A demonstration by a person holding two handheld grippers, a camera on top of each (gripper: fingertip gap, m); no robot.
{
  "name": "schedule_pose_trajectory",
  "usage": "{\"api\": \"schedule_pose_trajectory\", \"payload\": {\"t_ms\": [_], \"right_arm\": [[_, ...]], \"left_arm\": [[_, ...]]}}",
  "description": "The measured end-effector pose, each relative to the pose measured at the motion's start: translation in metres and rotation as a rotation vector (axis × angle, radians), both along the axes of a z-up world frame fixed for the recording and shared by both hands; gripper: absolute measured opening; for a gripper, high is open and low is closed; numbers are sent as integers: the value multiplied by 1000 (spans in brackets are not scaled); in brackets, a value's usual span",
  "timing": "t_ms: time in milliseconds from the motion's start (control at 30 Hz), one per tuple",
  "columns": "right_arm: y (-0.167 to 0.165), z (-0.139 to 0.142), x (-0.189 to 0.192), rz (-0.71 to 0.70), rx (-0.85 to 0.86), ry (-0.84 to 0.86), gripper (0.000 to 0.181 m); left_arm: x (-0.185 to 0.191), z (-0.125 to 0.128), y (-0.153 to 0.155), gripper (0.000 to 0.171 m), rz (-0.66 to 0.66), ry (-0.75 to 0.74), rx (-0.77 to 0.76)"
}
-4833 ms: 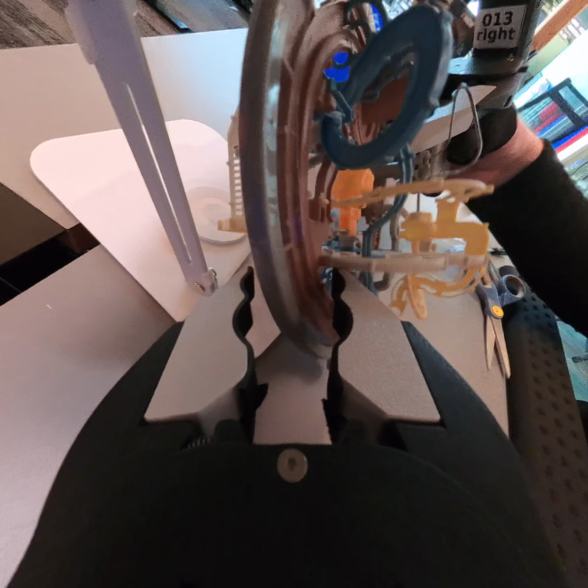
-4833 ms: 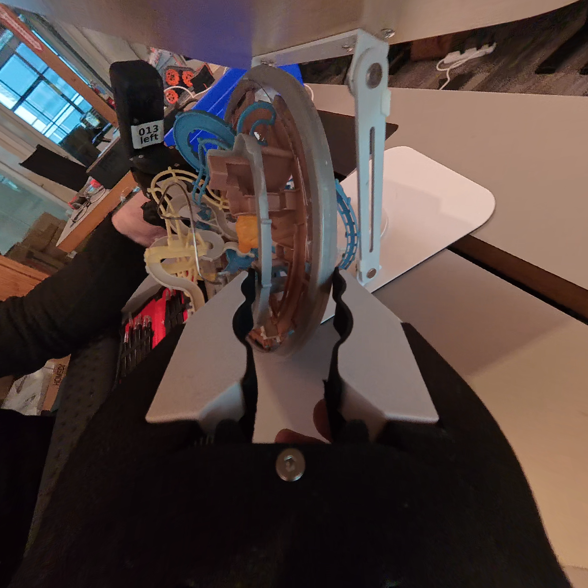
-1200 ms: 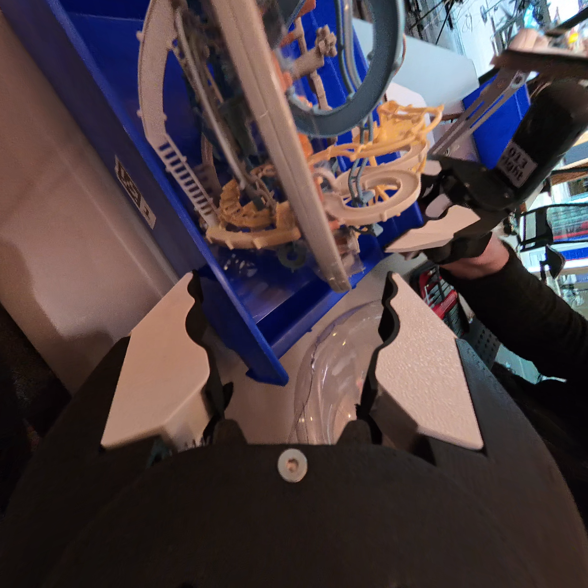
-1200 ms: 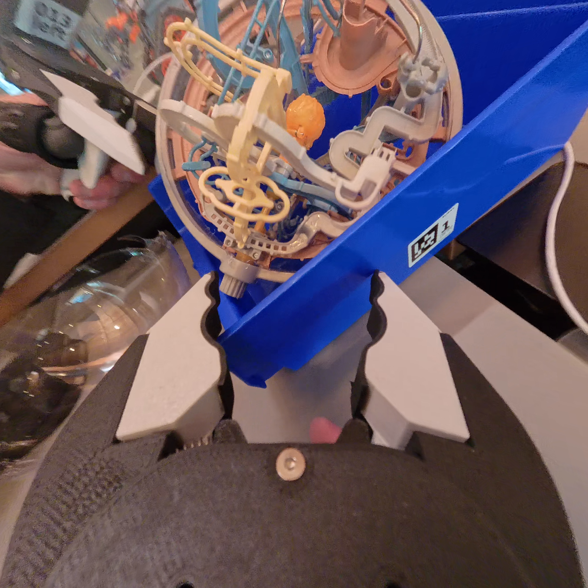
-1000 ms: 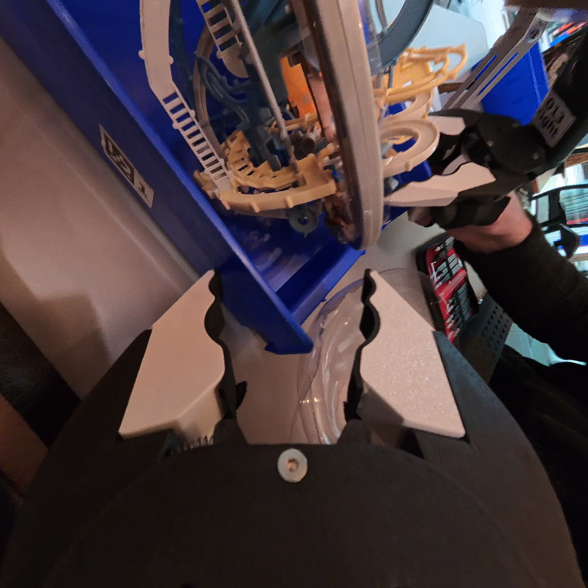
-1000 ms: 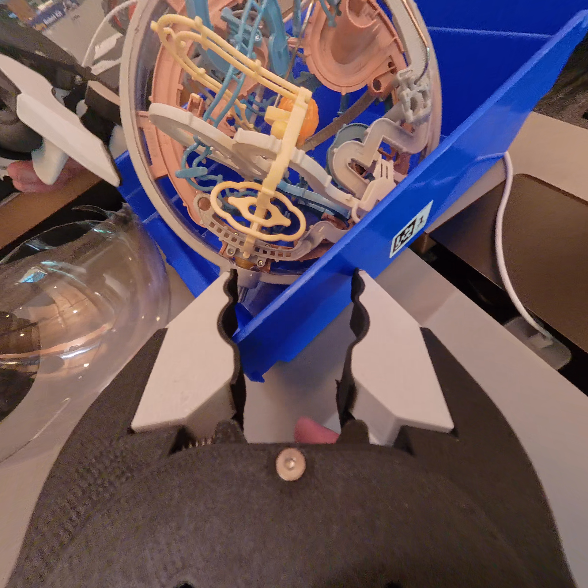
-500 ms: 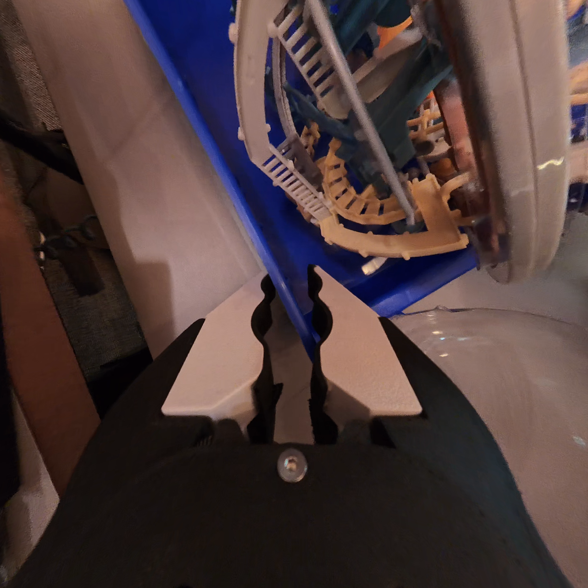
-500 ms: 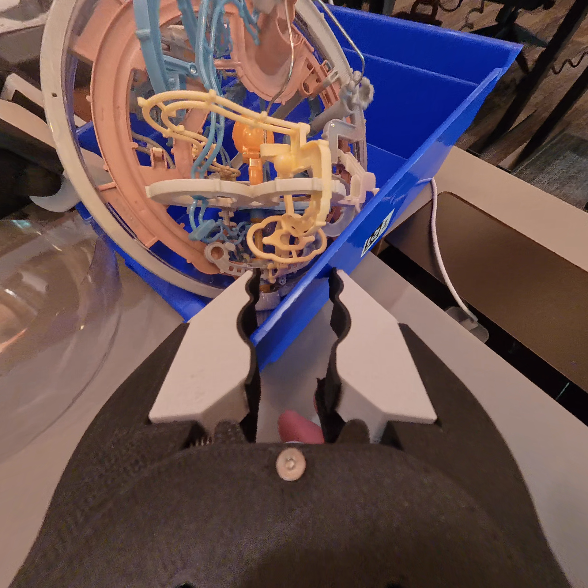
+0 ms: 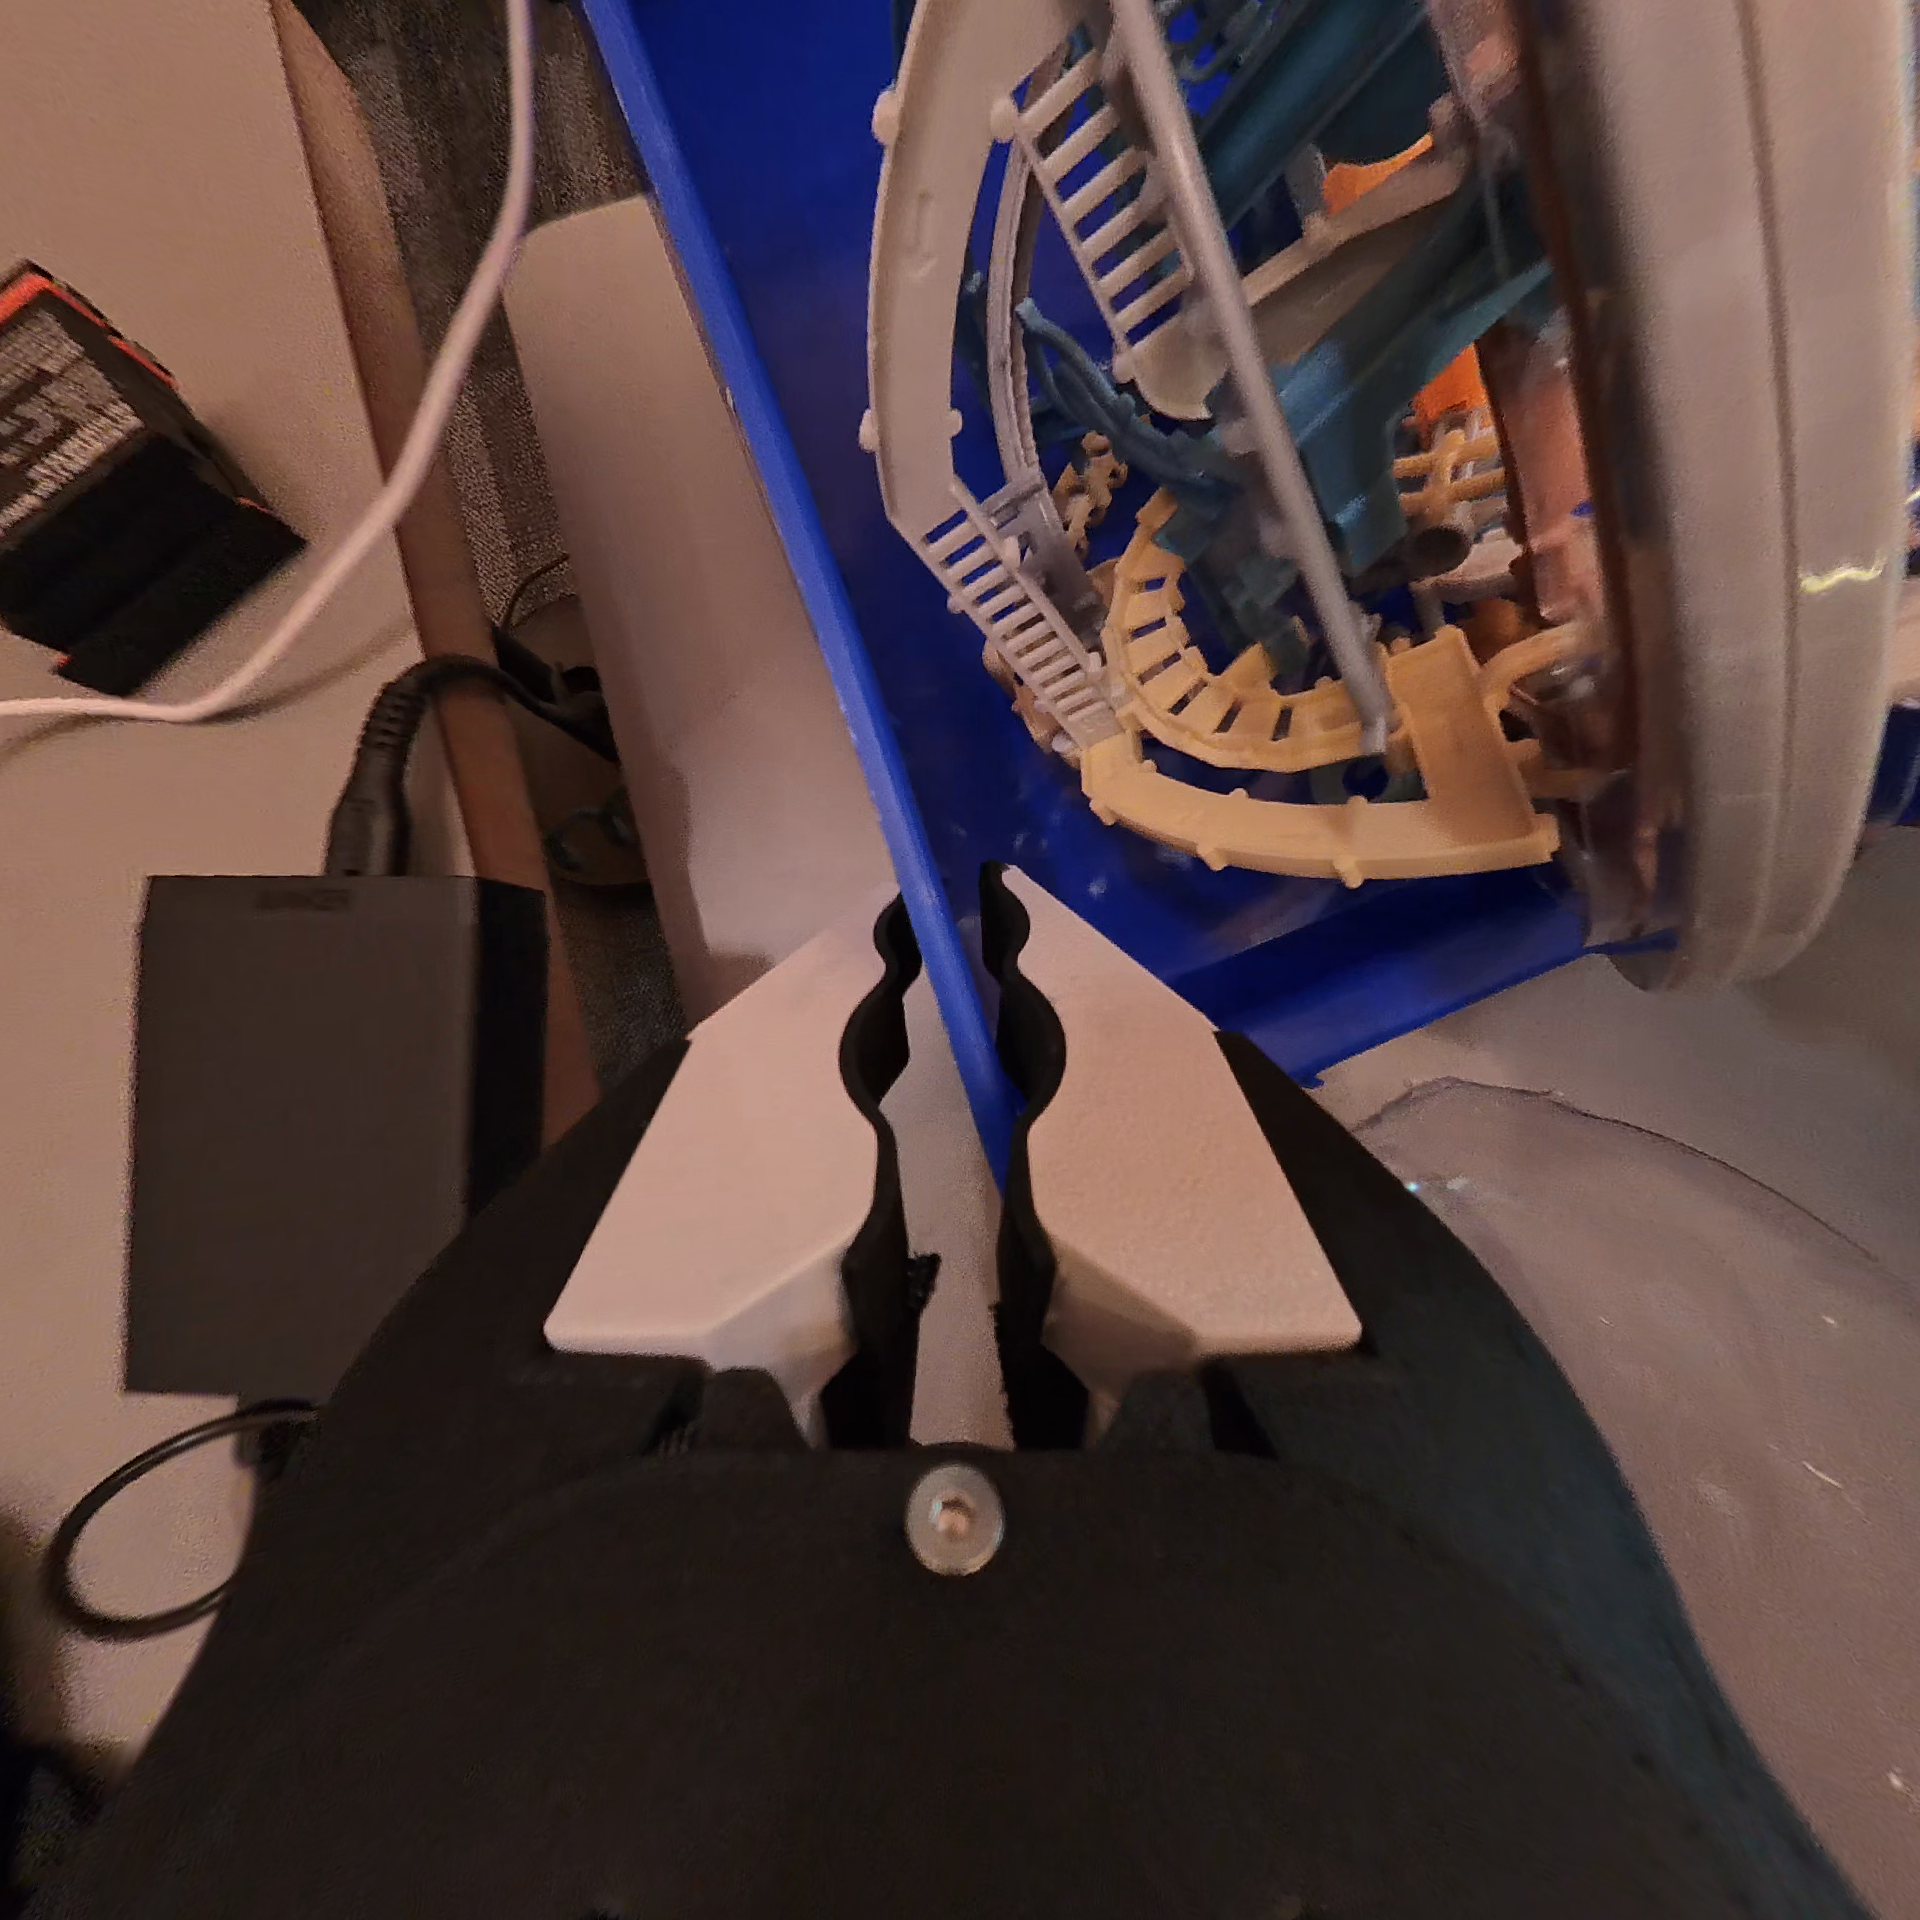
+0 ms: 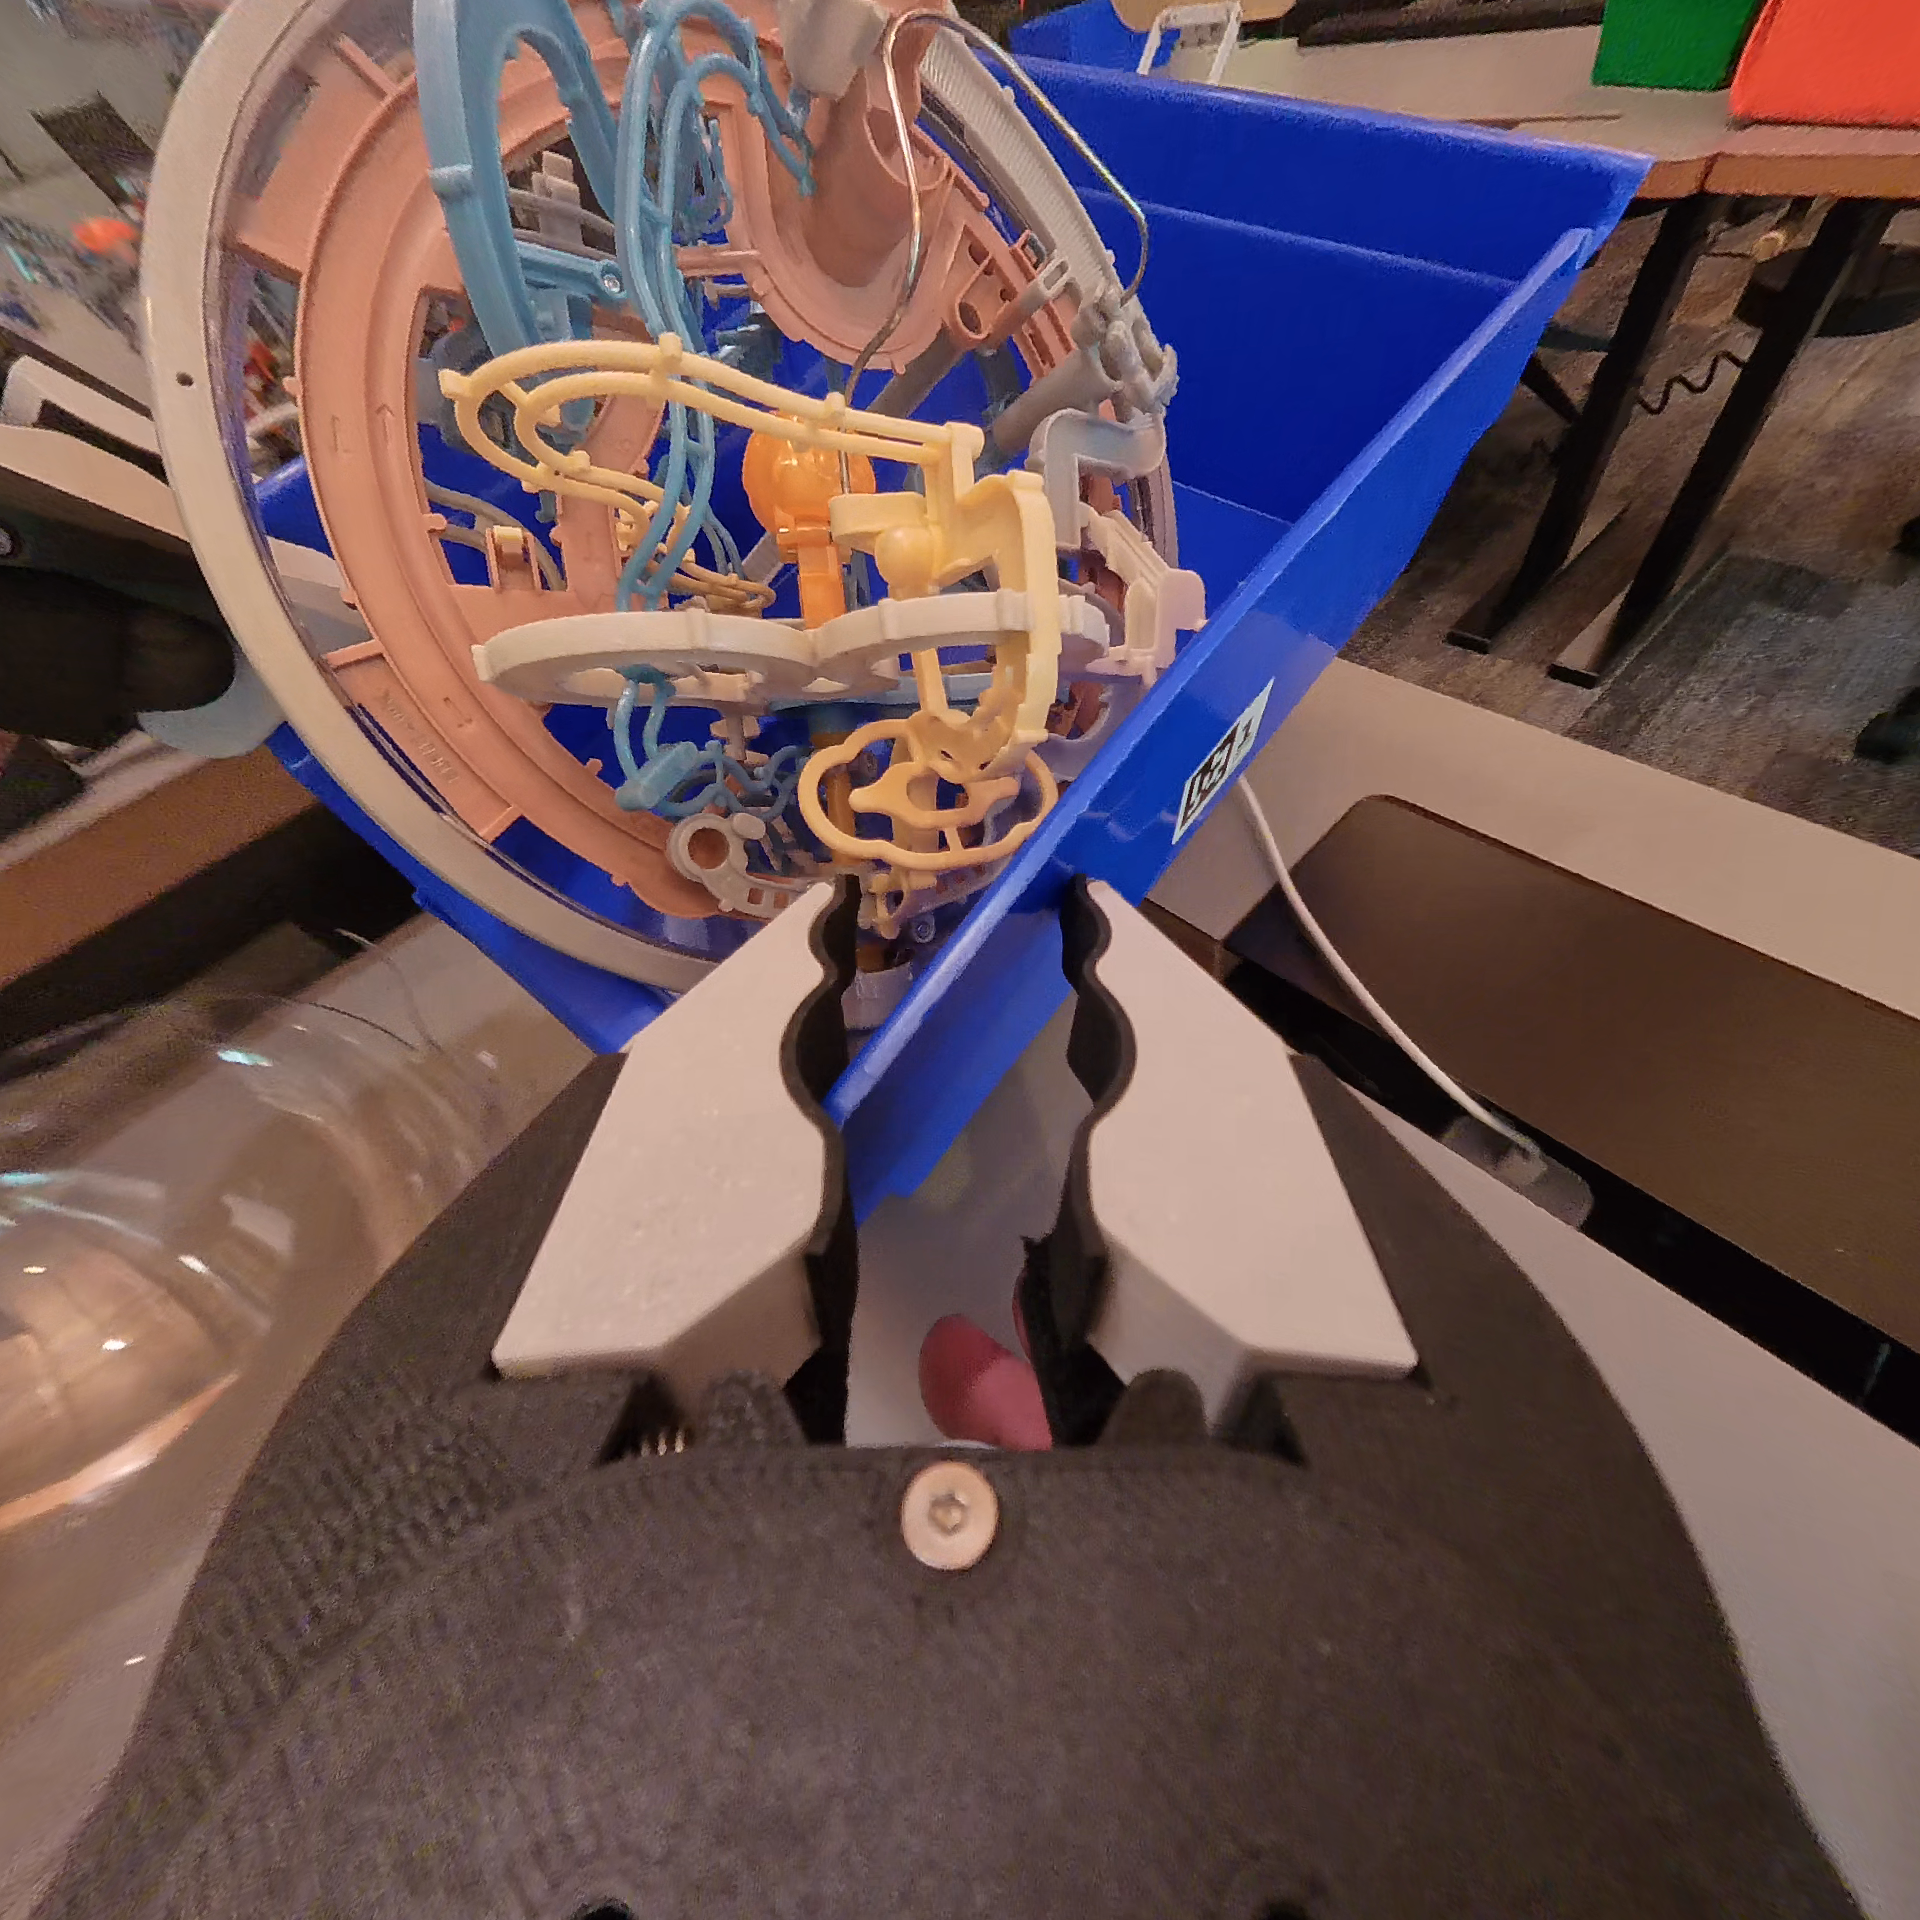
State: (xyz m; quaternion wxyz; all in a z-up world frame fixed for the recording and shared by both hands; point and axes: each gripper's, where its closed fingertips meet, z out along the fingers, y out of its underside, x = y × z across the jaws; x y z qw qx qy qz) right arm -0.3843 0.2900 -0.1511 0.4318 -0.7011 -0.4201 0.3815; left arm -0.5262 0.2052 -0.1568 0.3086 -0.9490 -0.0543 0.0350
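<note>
A spherical marble-maze toy (image 10: 675, 468) with pink, cream, blue and grey tracks and a grey rim leans inside a blue plastic bin (image 10: 1351, 364); no clear shell covers its near half. In the left wrist view the toy (image 9: 1351, 520) fills the upper right. My left gripper (image 9: 945, 914) is shut on the thin side wall of the bin (image 9: 790, 468). My right gripper (image 10: 951, 899) has its jaws narrowed around the bin's near corner wall. A clear plastic dome half (image 10: 156, 1247) lies on the table beside the bin and also shows in the left wrist view (image 9: 1662, 1351).
A black power adapter (image 9: 301, 1122), a white cable (image 9: 457, 343) and a black box with orange trim (image 9: 104, 499) lie left of the bin. A white cable (image 10: 1351, 966) runs by a dark gap between tables (image 10: 1610, 1039). Green (image 10: 1683, 42) and orange (image 10: 1829, 62) blocks stand far back. The grippers' ends are close to 15 cm from one another.
Earlier both grippers held the maze toy by its rim; it now rests in the blue bin. Both grippers opened, dropped to the bin's walls and closed down on them over the last second.
</note>
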Motion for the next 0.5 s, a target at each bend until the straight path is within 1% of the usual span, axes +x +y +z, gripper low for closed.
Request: {"api": "schedule_pose_trajectory", "payload": {"t_ms": [167, 300, 400, 500], "right_arm": [[-13, 31, -5, 2, -5, 66, 39], [-31, 53, -3, 19, -15, 105, 40], [-50, 67, 3, 48, -8, 125, 40], [-77, 78, 11, 85, 8, 127, 39]], "left_arm": [[-7, 39, -12, 6, 21, 50, 4], [-4, 66, -31, 5, 34, 85, 2], [5, 82, -56, 6, 59, 109, 14], [18, 93, -90, 6, 98, 129, 24]]}}
